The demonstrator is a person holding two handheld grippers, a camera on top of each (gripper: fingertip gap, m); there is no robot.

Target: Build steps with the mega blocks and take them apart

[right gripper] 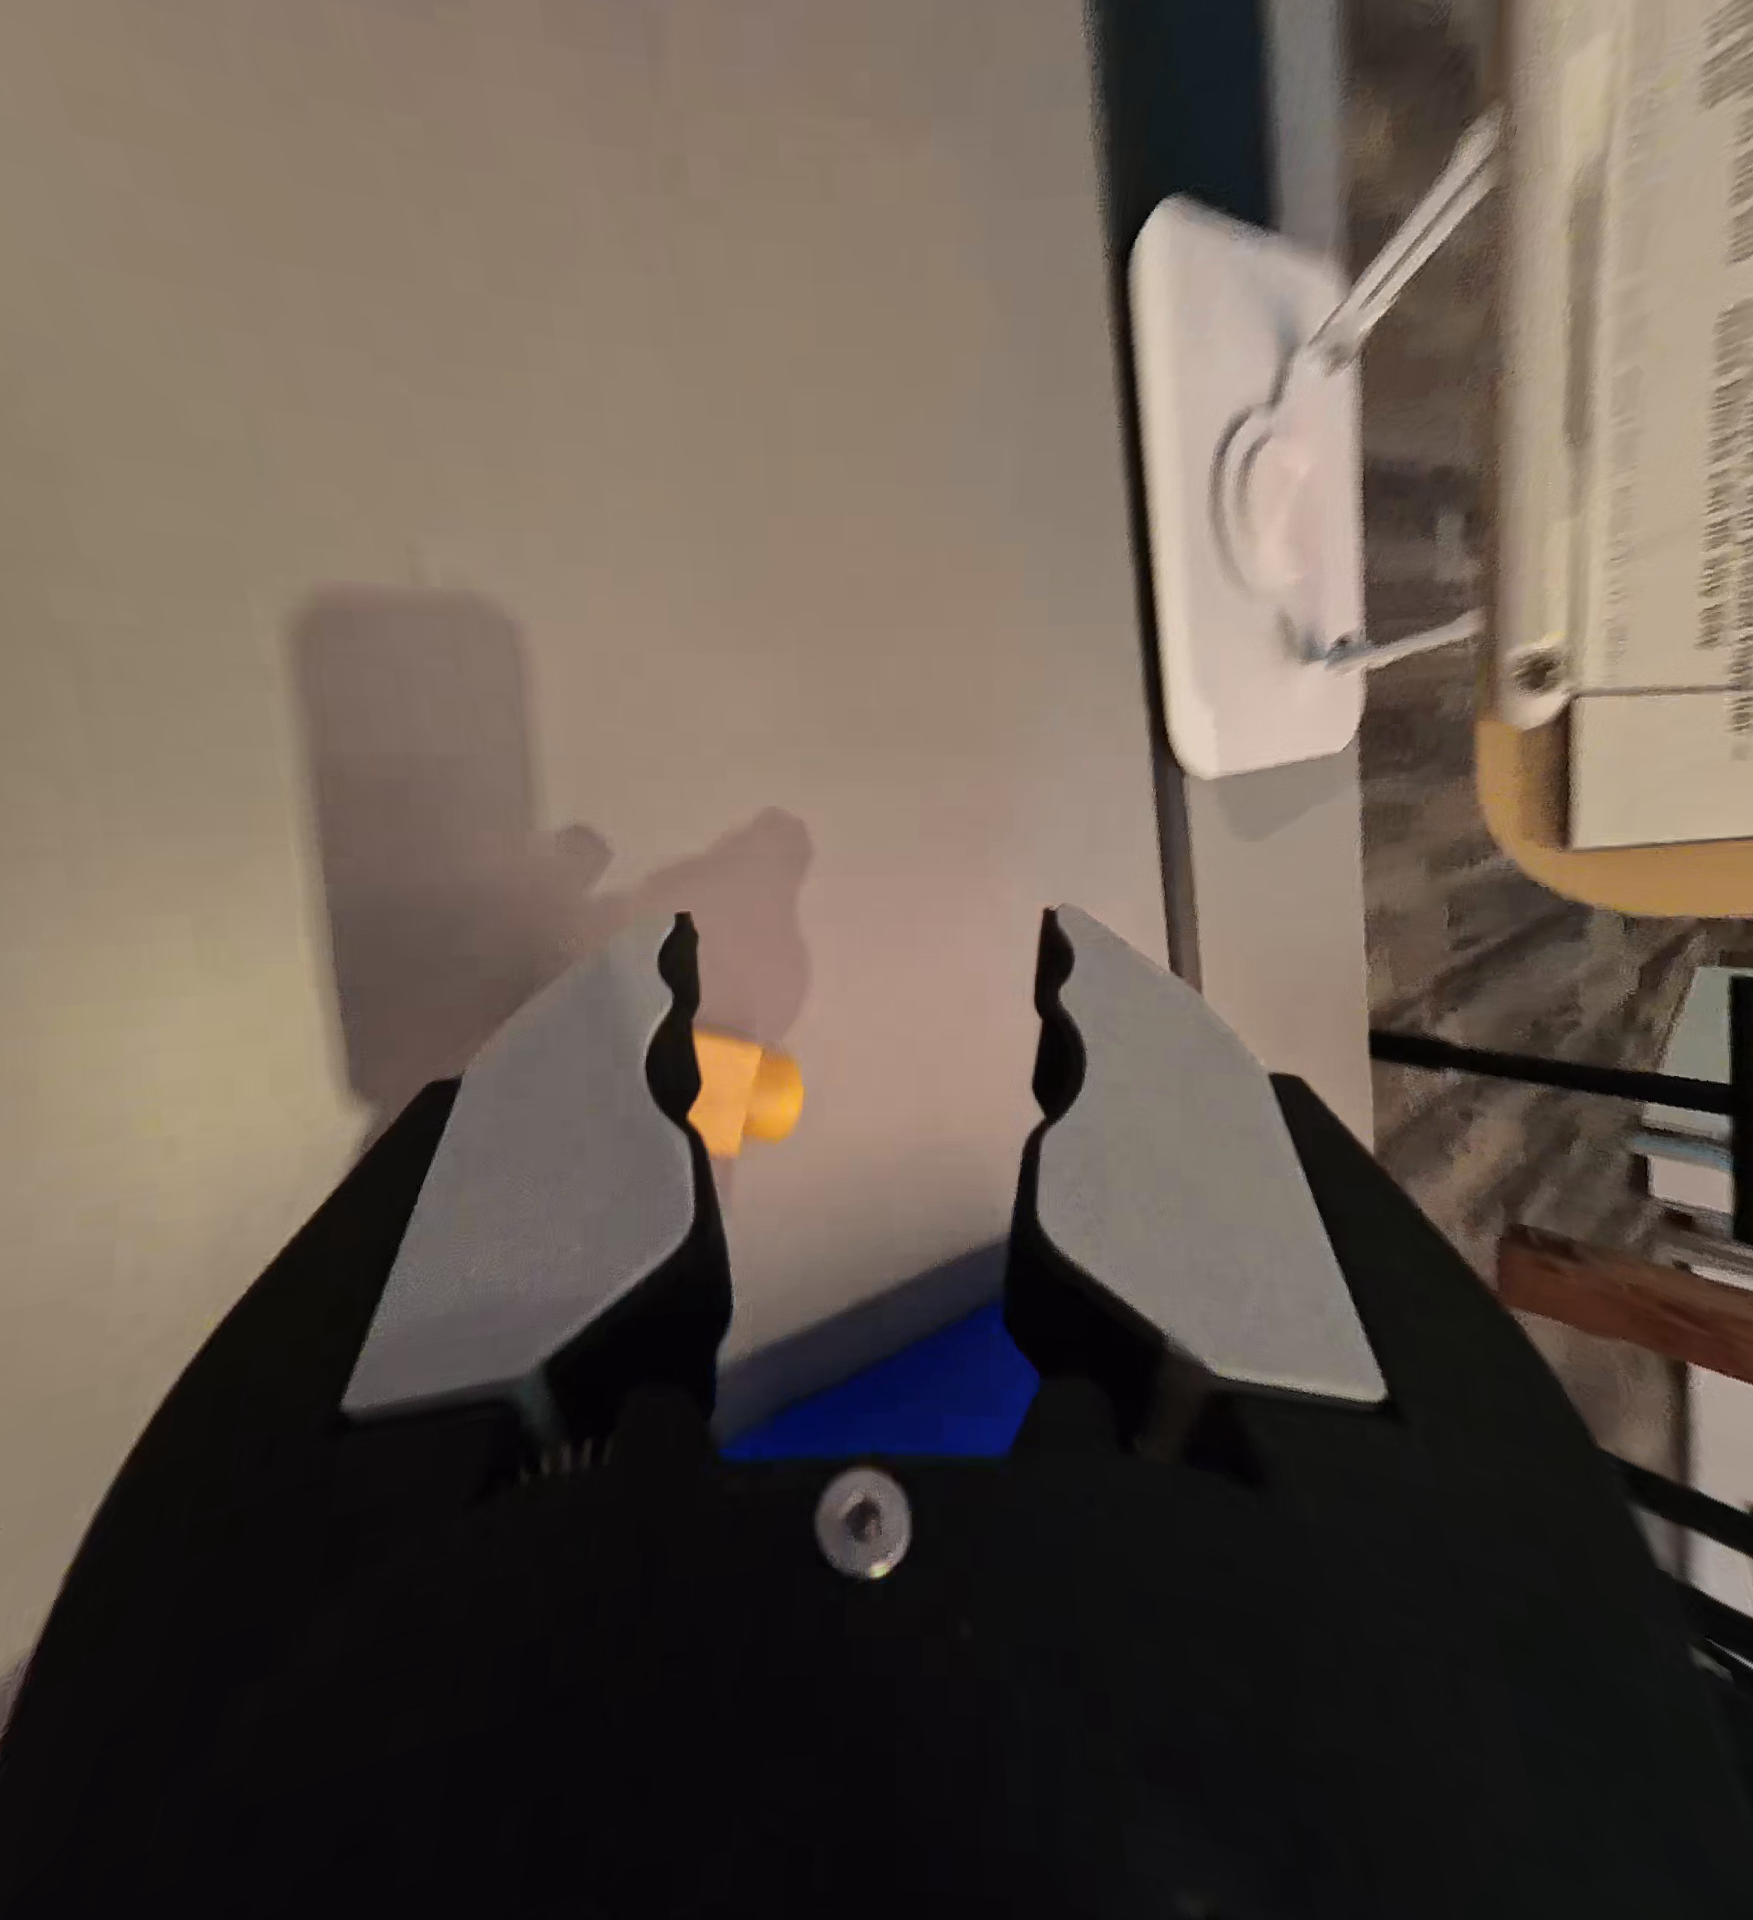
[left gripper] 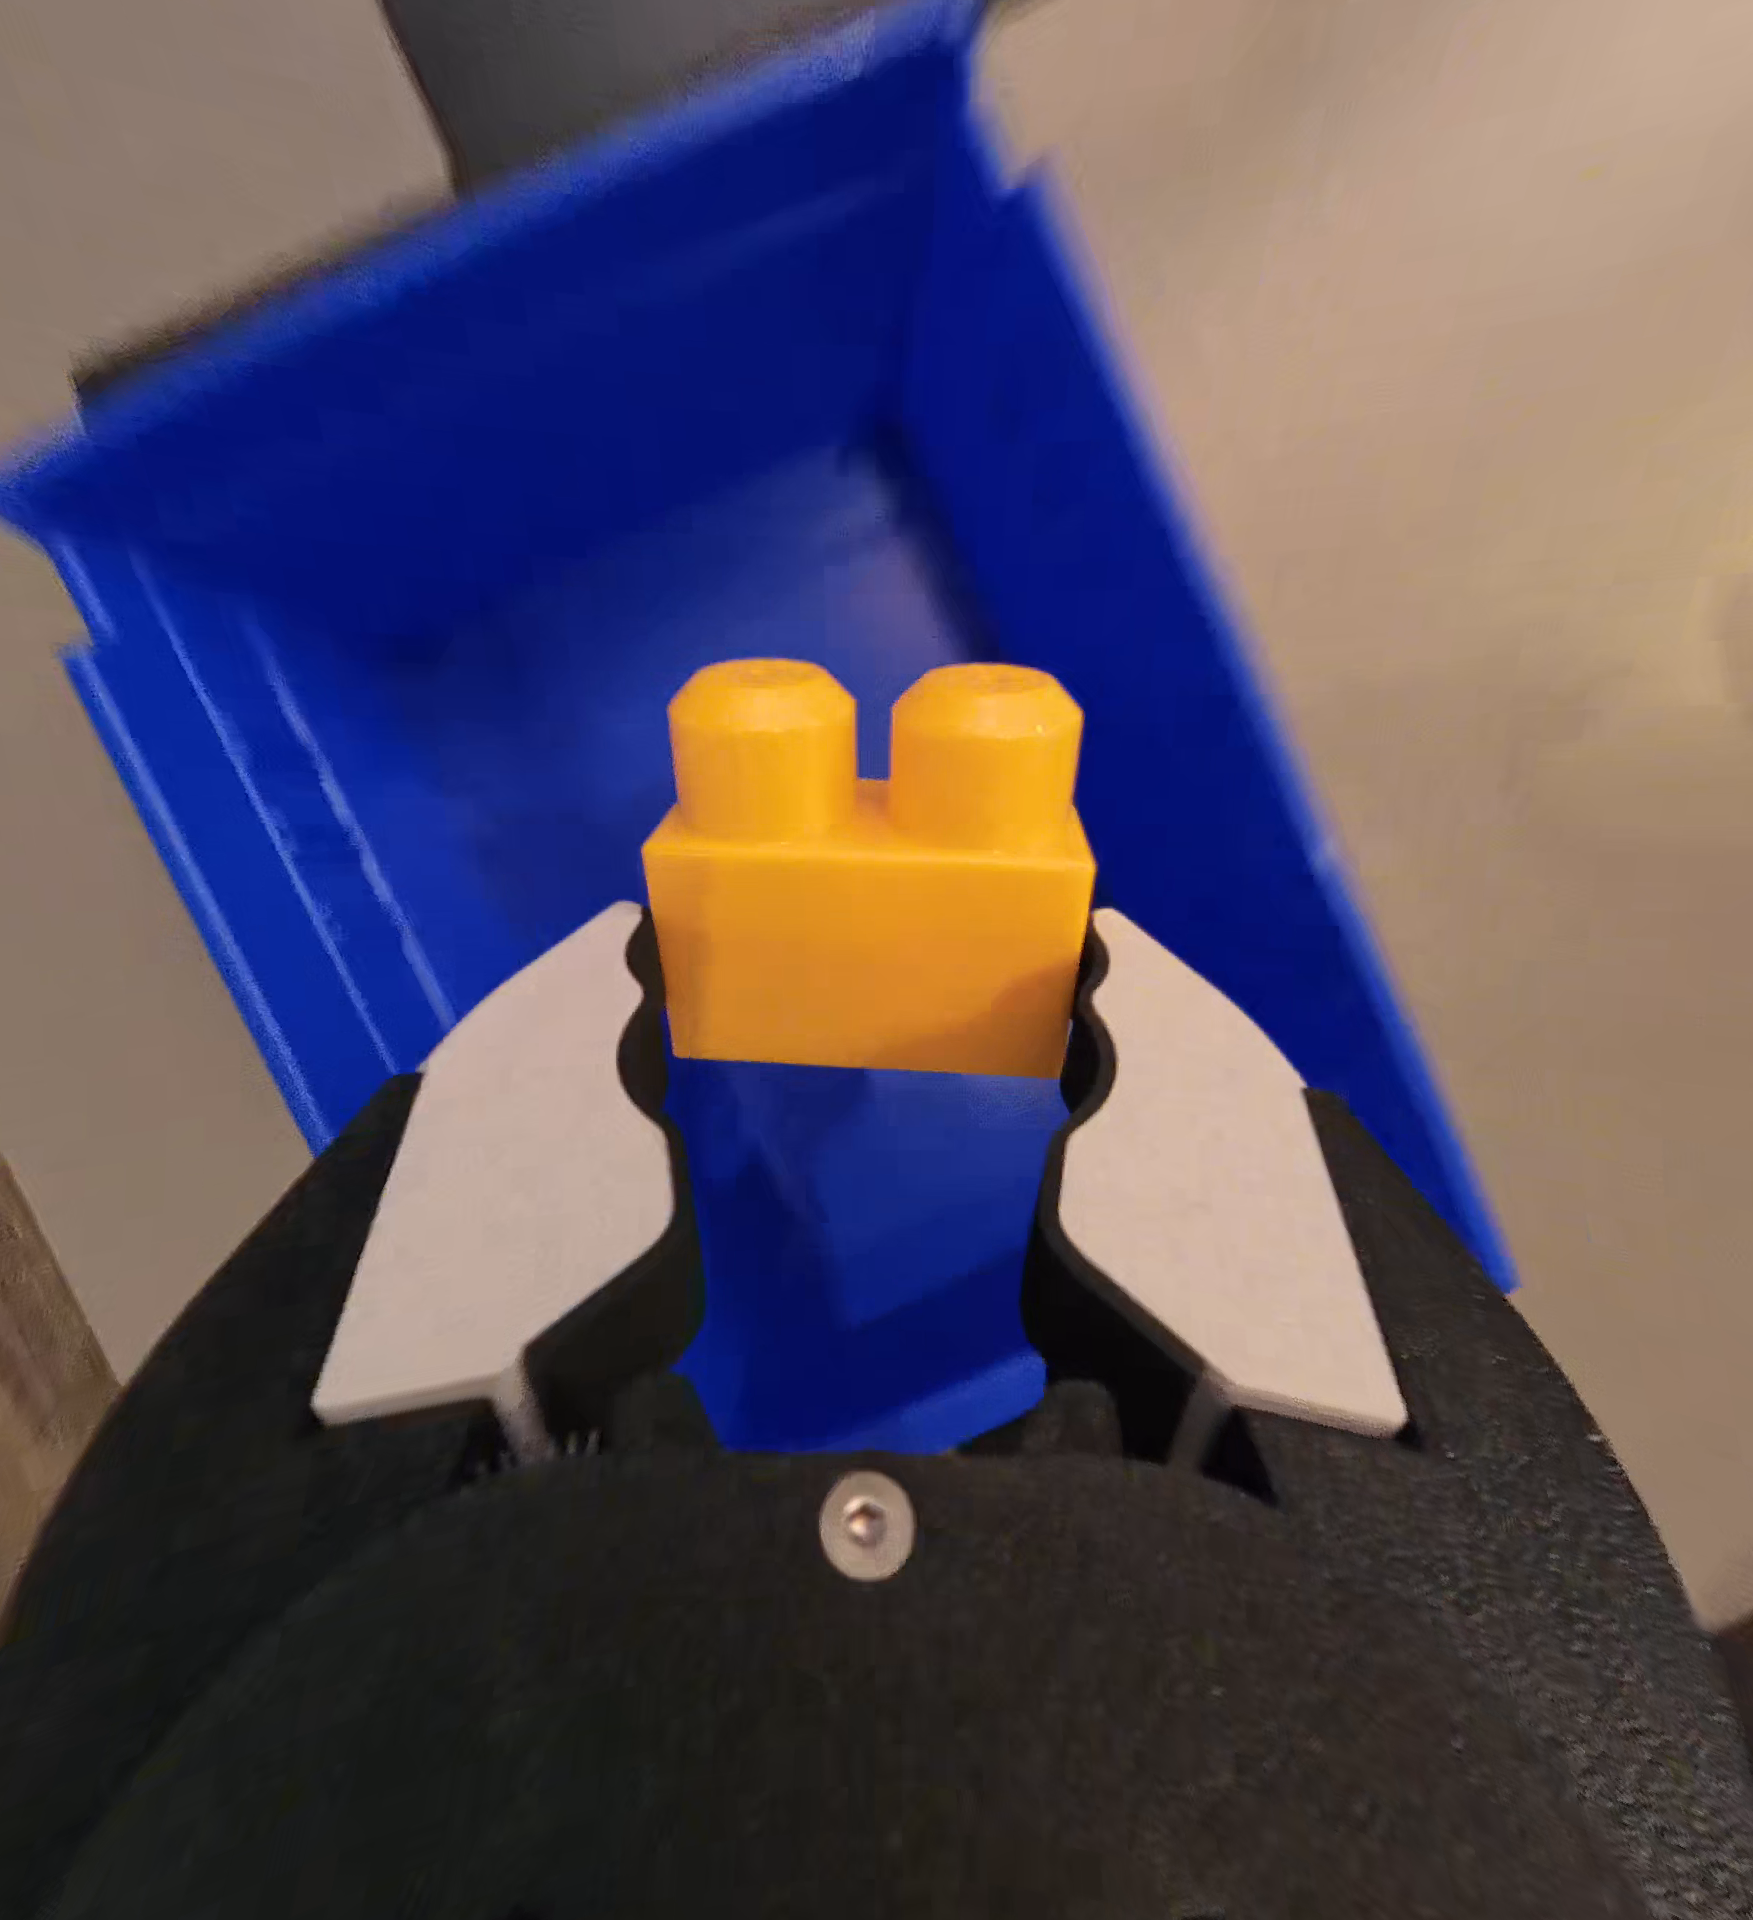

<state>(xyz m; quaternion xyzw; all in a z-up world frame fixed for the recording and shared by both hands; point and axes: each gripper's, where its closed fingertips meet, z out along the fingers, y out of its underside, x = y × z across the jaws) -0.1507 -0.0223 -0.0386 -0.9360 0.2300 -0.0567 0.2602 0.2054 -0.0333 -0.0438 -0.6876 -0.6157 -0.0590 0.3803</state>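
One orange block (left gripper: 867,956) in left jaws — blue bin (left gripper: 498,582) behind.

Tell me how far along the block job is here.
No built steps show in either view. In hand: the left gripper is shut on an orange block over the blue bin. The right gripper is open and empty. What remains cannot be judged.

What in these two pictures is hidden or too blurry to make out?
- Left wrist view: the bin floor near the camera is hidden by the block and the left gripper; its rim is smeared by motion blur.
- Right wrist view: a second orange block is mostly hidden behind a finger of the right gripper.
- Right wrist view: only a blue corner of the bin shows.
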